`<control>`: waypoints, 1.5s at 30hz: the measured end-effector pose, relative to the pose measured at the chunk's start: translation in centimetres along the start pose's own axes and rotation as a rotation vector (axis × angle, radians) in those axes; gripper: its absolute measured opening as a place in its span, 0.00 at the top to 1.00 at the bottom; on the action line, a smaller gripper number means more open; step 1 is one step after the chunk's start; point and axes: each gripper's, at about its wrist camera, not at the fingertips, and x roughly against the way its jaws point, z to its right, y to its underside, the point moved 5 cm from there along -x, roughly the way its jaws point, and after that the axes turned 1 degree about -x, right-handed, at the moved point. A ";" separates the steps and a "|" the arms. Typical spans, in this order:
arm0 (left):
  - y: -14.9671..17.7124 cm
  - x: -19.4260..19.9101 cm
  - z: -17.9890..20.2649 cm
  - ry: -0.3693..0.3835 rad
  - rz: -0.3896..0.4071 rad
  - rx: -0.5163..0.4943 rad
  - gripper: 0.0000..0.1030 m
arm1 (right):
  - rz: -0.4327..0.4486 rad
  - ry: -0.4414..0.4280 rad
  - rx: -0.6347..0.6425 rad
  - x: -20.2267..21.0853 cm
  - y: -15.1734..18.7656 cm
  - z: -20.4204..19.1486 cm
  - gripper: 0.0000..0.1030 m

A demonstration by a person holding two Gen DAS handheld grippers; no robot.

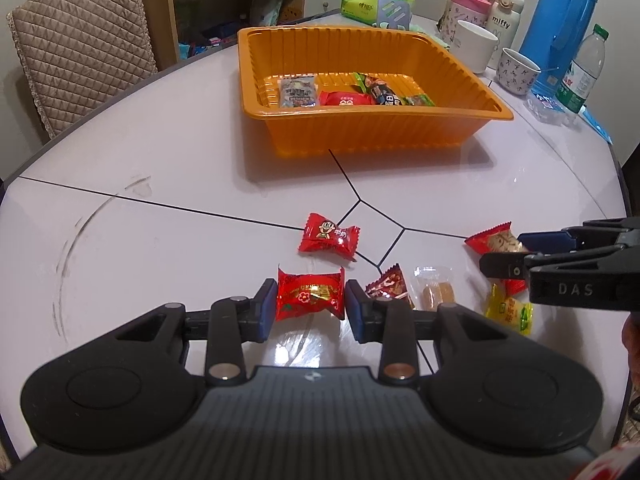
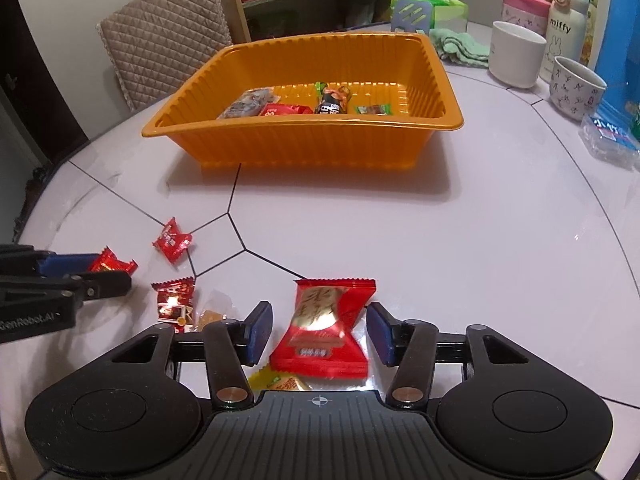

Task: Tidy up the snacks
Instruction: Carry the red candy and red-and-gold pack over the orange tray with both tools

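Note:
An orange tray (image 1: 460,132) (image 2: 304,148) sits at mid-table with several wrapped snacks inside. My left gripper (image 1: 311,300) is shut on a red flowered candy (image 1: 310,295), its pads touching both ends; it also shows in the right wrist view (image 2: 110,265). My right gripper (image 2: 318,330) is open around a red snack packet (image 2: 324,332) lying on the table, pads apart from it; that packet also shows in the left wrist view (image 1: 494,242). Loose on the table: a red cartoon candy (image 1: 328,236), a dark red candy (image 1: 390,286), a clear-wrapped biscuit (image 1: 436,288), a yellow packet (image 1: 510,310).
A white round table (image 1: 160,184) with dark seams. At the back right stand a white mug (image 1: 476,46), a patterned cup (image 1: 518,70), a blue thermos (image 1: 564,20), a water bottle (image 1: 586,68), and a tissue pack (image 1: 372,0). A quilted chair (image 1: 80,40) is at the back left.

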 end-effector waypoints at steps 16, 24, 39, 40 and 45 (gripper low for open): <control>-1.9 0.8 0.5 0.024 0.022 -0.005 0.68 | 0.049 -0.057 0.013 2.2 -1.3 0.2 0.72; -5.1 1.9 1.2 0.048 0.081 -0.008 0.68 | 0.112 -0.099 0.019 4.3 -3.8 -0.3 0.72; -9.5 1.8 1.2 0.036 0.139 -0.016 0.68 | 0.212 -0.148 -0.033 6.3 -8.7 1.7 0.72; -9.9 1.7 1.2 0.037 0.140 -0.014 0.68 | 0.219 -0.151 -0.039 6.4 -9.1 1.9 0.72; -11.5 1.1 1.2 0.059 0.140 0.009 0.68 | 0.243 -0.156 -0.057 6.5 -10.9 3.1 0.72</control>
